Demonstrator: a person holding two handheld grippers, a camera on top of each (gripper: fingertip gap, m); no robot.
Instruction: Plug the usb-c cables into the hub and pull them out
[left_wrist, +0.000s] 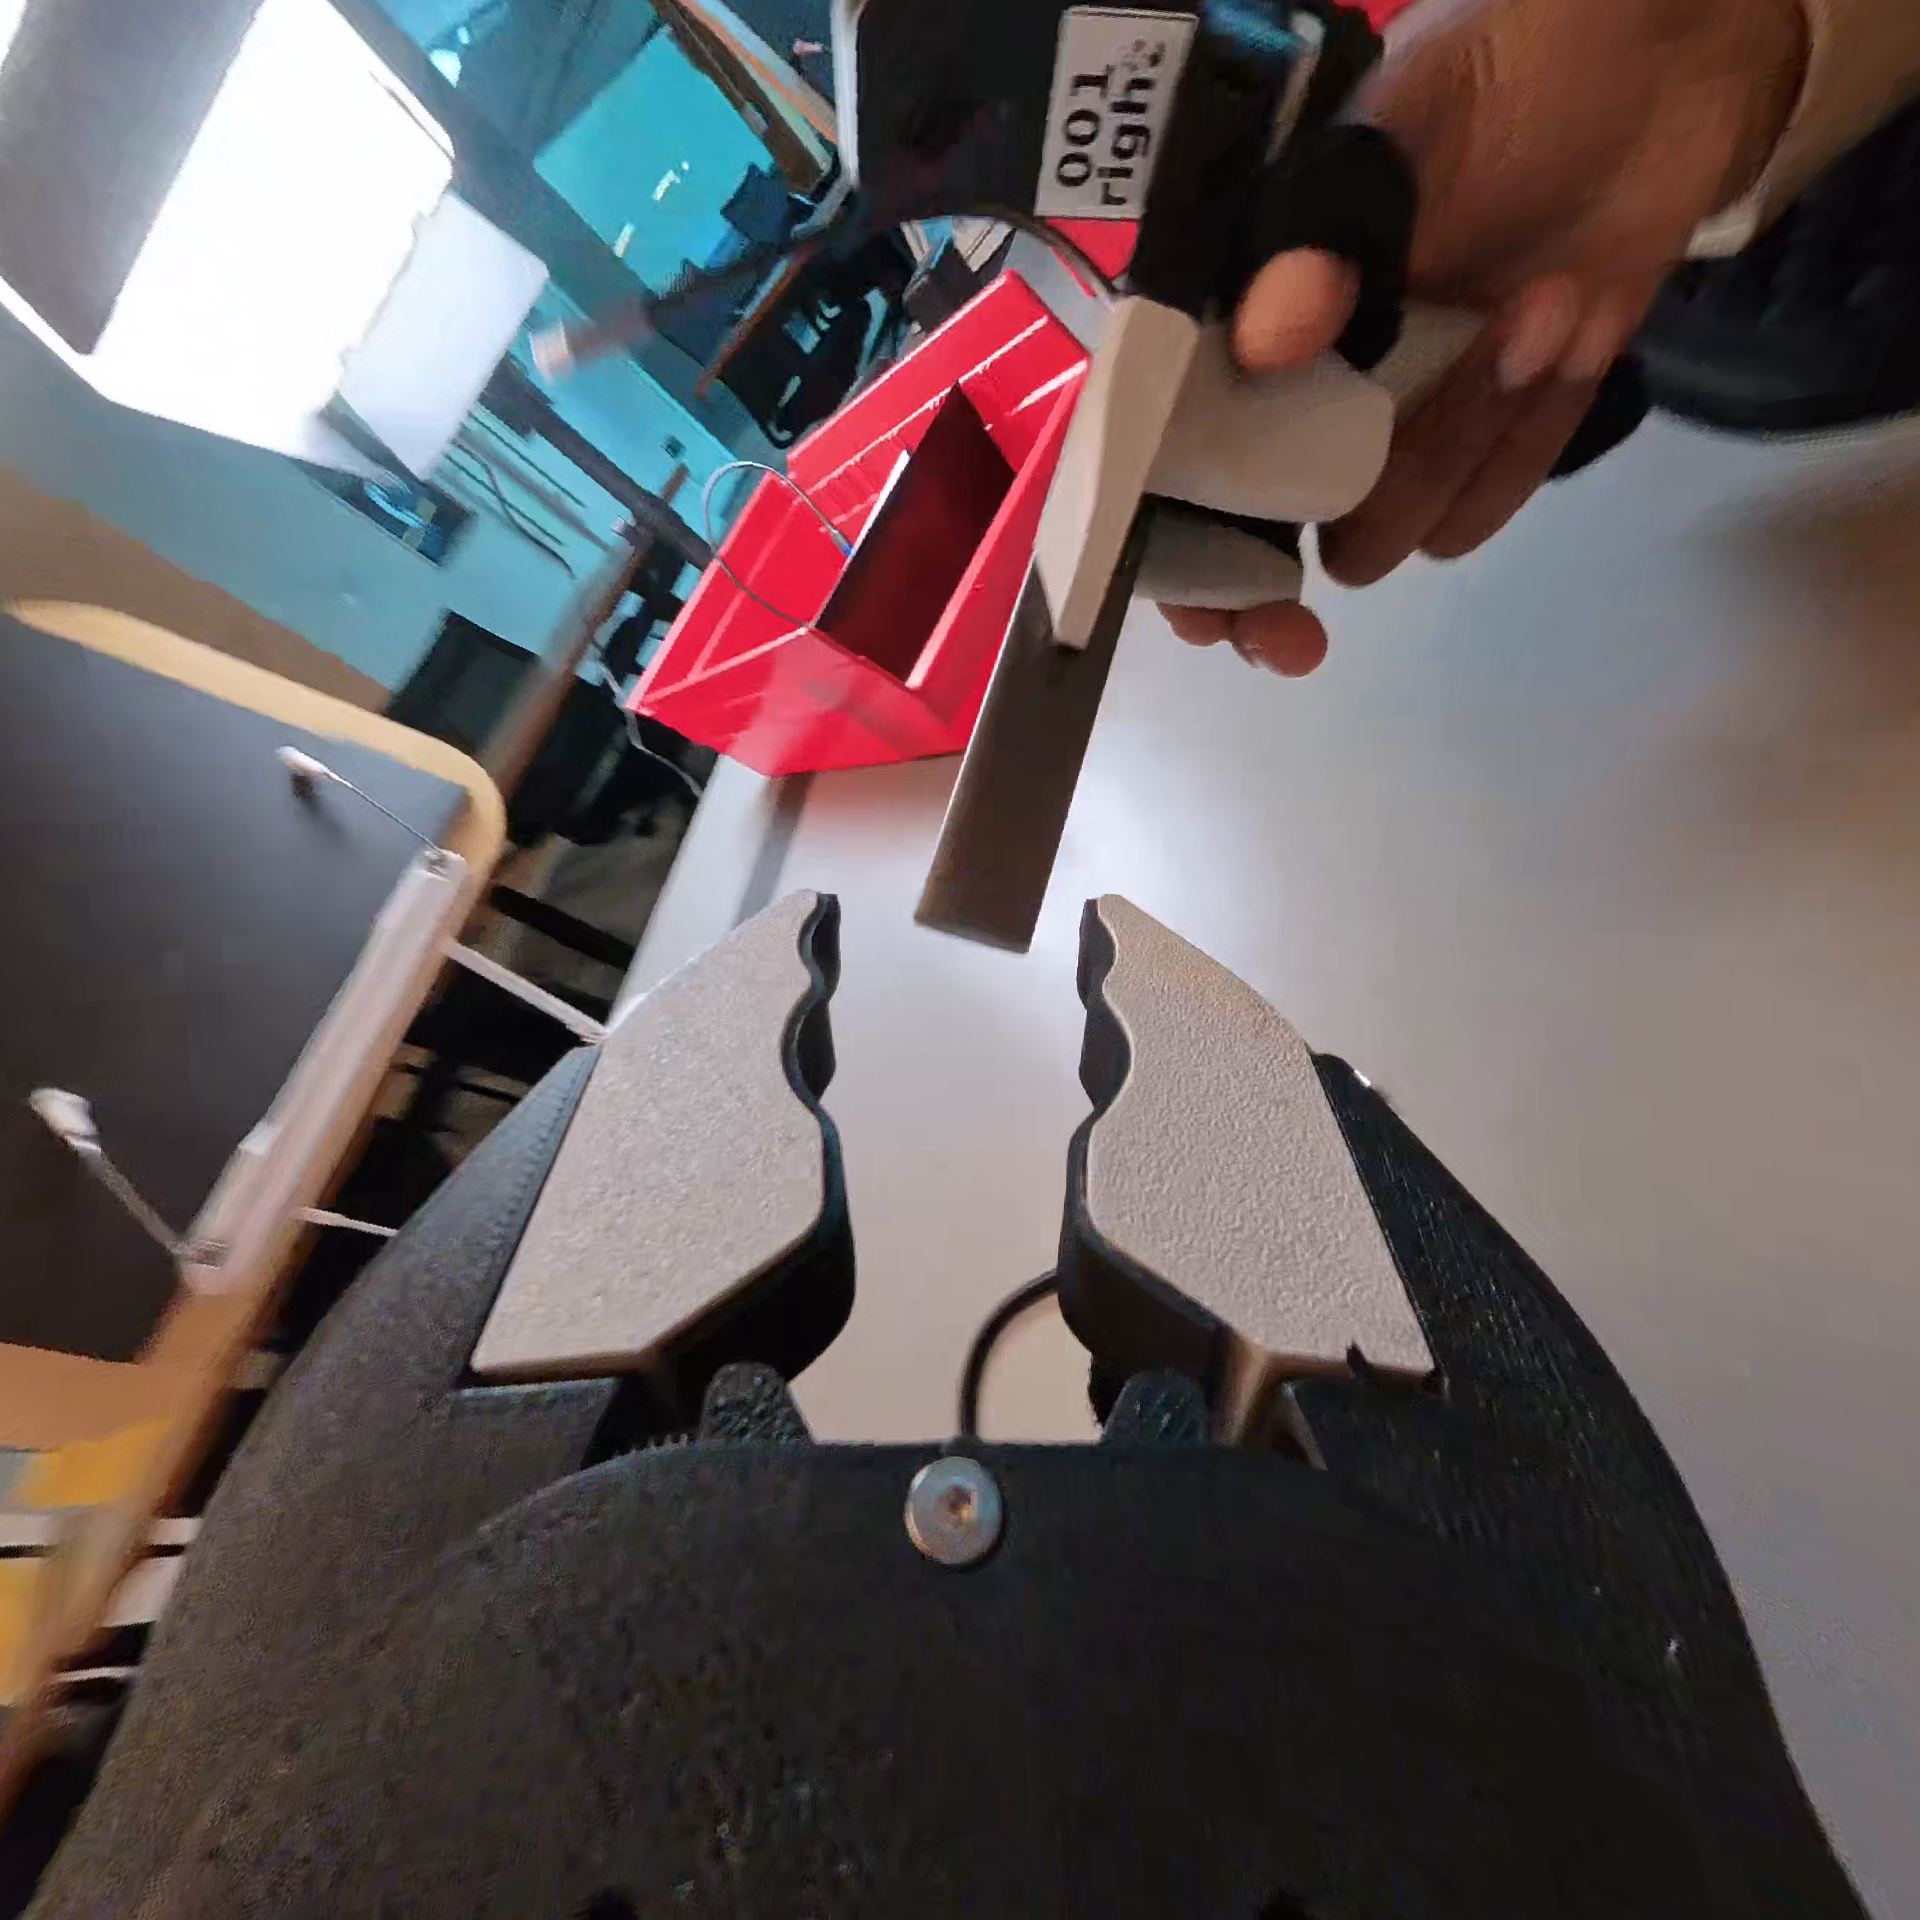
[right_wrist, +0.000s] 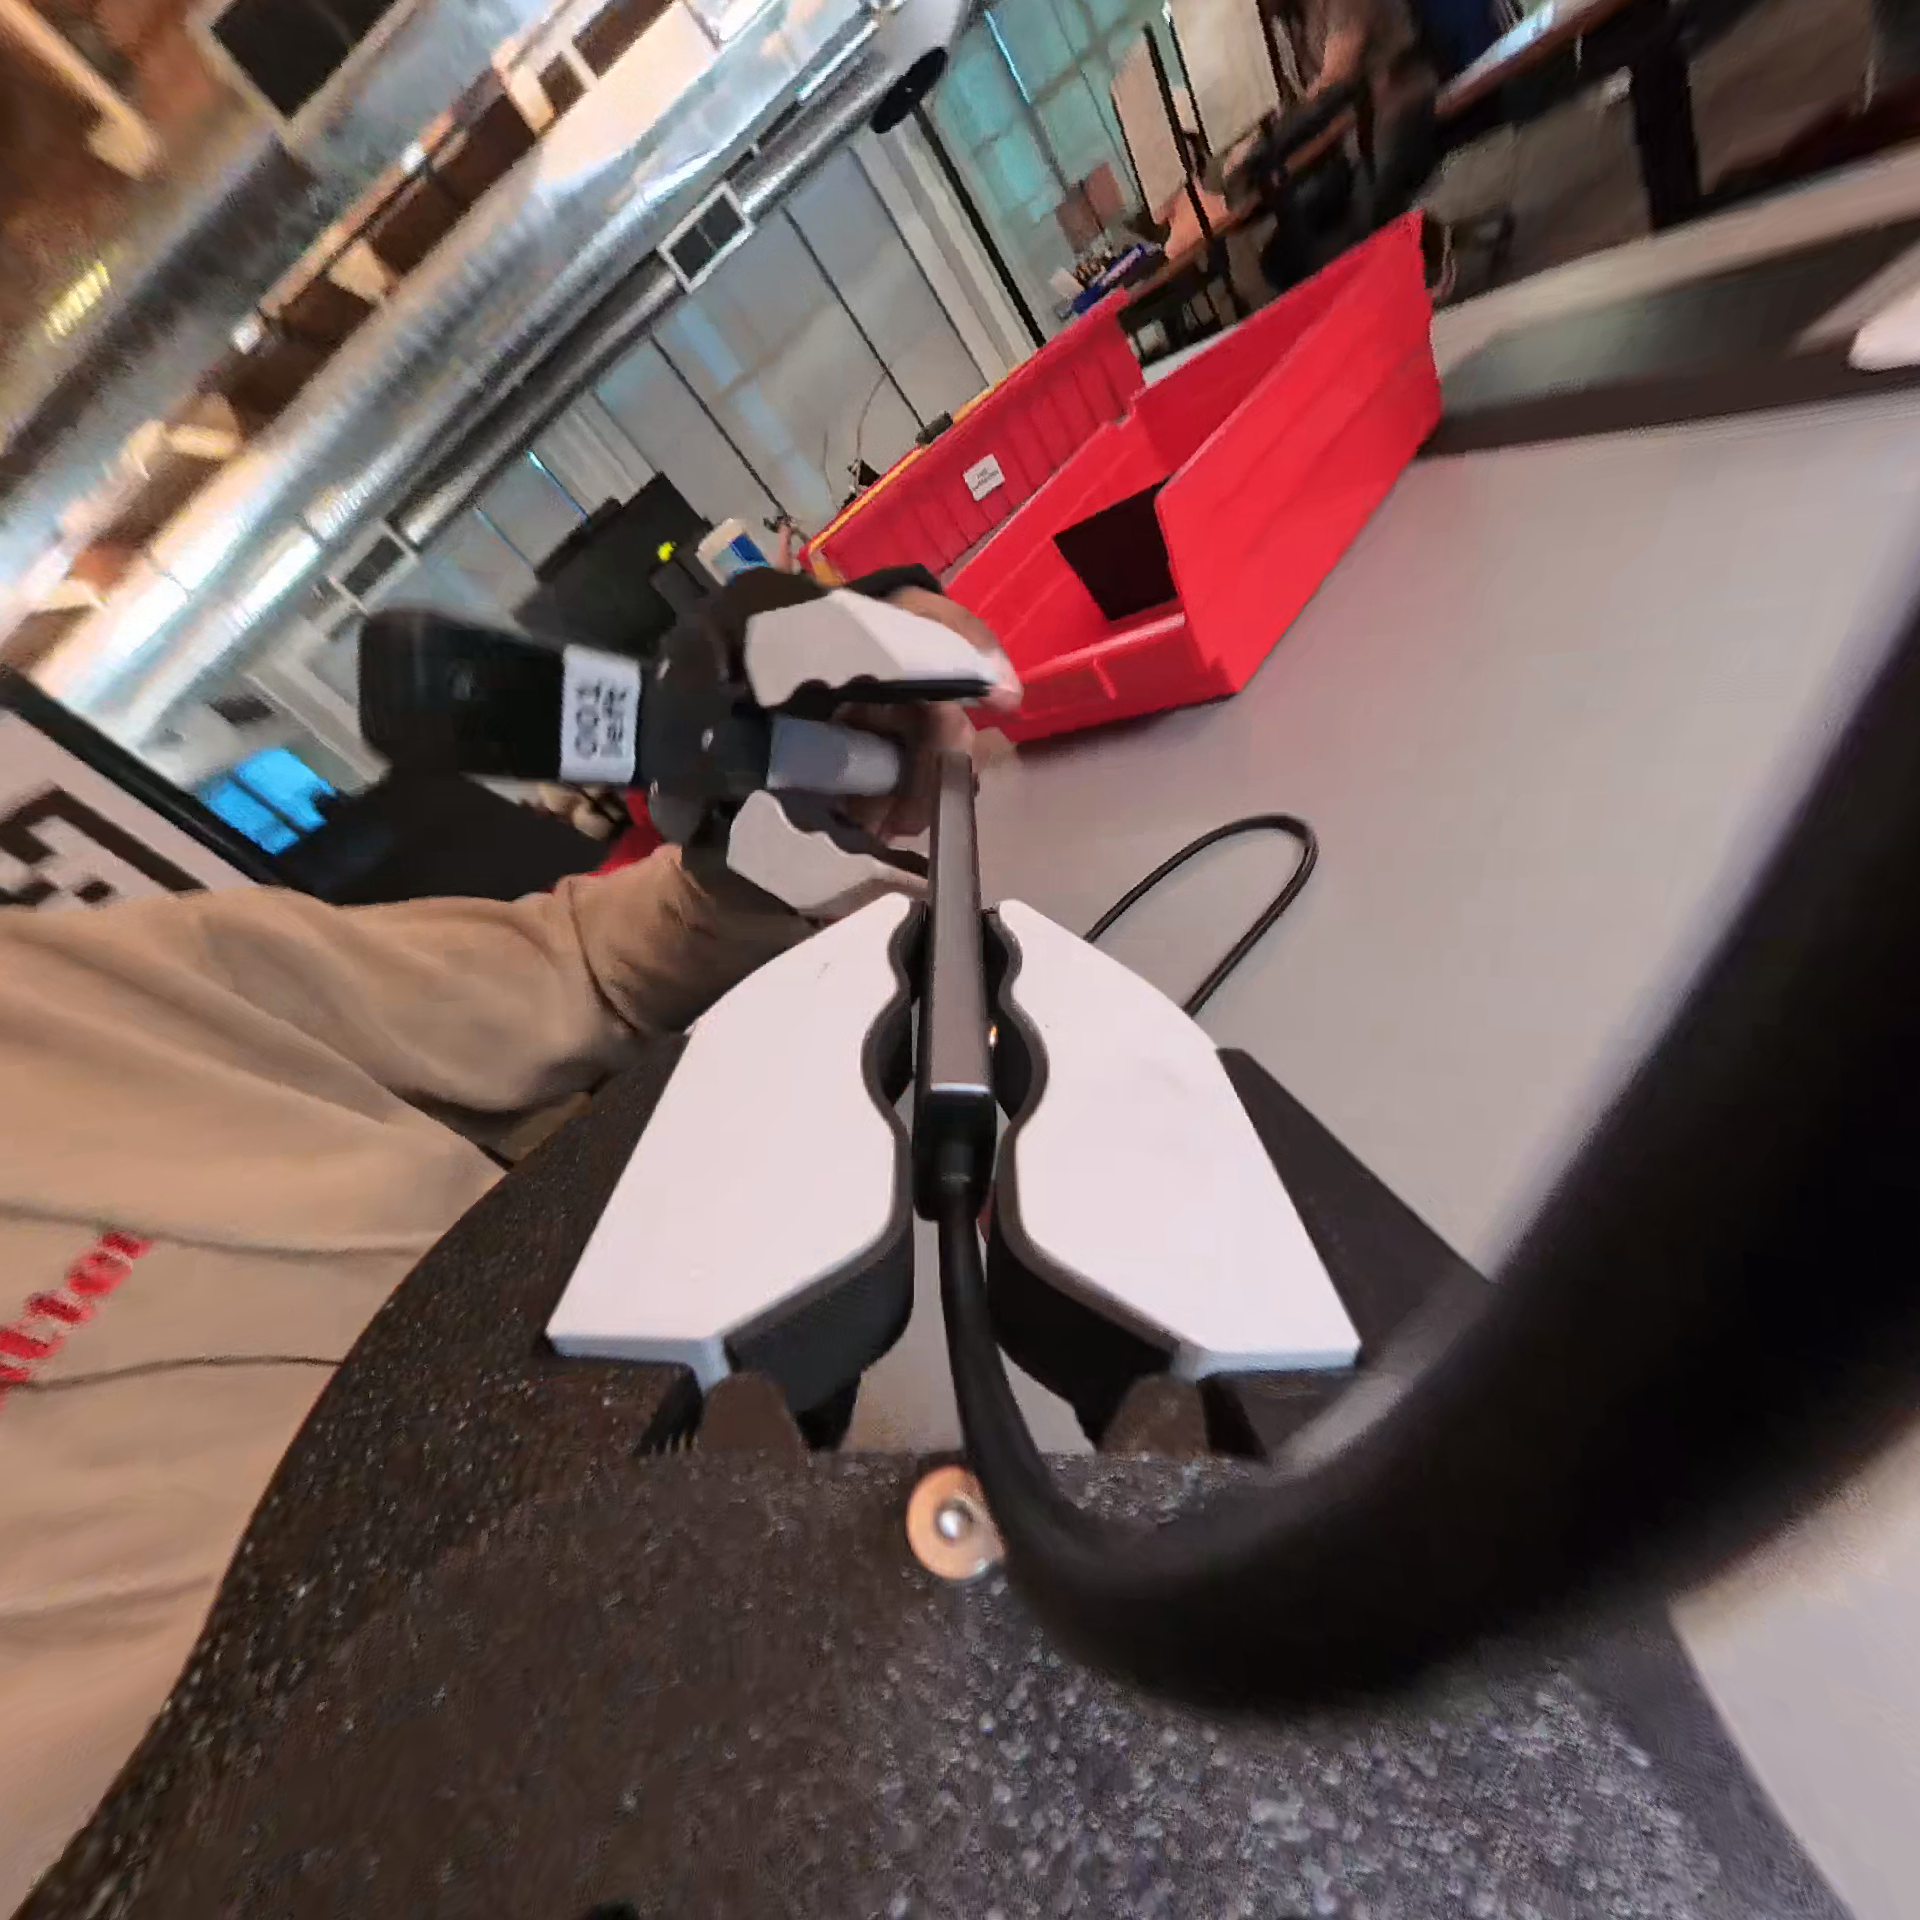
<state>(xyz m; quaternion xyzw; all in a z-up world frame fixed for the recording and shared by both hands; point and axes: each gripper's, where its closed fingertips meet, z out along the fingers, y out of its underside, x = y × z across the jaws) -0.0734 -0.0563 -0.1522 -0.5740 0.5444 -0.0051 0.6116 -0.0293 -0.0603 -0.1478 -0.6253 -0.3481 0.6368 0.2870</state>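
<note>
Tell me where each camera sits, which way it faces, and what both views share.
Left wrist view: behind the open left claw, facing the hub in the right claw, a hand gripping it.
Right wrist view: behind the right claw, shut on the hub, facing the left claw; a beige sleeve shows.
Shared: hub, red bin, grey table.

Both wrist cams low, tilted; share red bin (left_wrist: 883, 613) (right_wrist: 1247, 520).
</note>
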